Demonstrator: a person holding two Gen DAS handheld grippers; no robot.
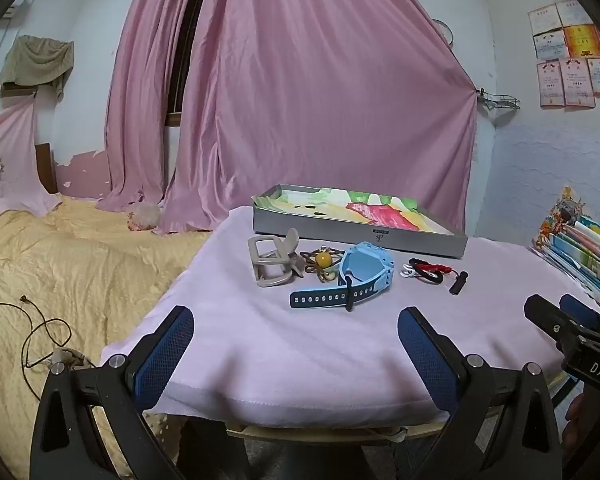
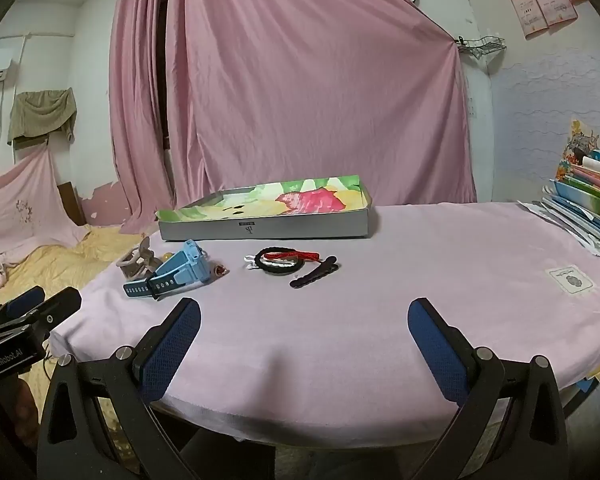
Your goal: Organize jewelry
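Items on the tabletop [image 2: 440, 264], pink cloth cover: one shallow grey tray [image 2: 300, 230] with a colourful printed lining, at the far side, holding no jewelry that can be seen. In front of it, loose in a row: beige hair claw clip [image 1: 274, 262]; small ornament with a yellow bead [image 1: 323, 259], touching the clip; light blue watch [image 1: 354, 276] with its dark blue strap unbuckled and lying flat; black hair tie [image 2: 278, 266] with a red cord [image 2: 300, 256] across it and a white loop [image 2: 250, 261] at its left end; dark hair pin [image 2: 314, 273] just beside the tie. A tiny reddish piece [image 2: 220, 269] sits by the watch; what it is cannot be told. Left claw [image 1: 296, 338]: spread wide, holding nothing, hovering at the near edge facing the watch. Right claw [image 2: 304, 334]: likewise spread wide and holding nothing, at the near edge facing the hair tie. Status, as judged: nothing sorted; every piece remains outside the tray, so the whole task is left, assuming the tray is the destination.
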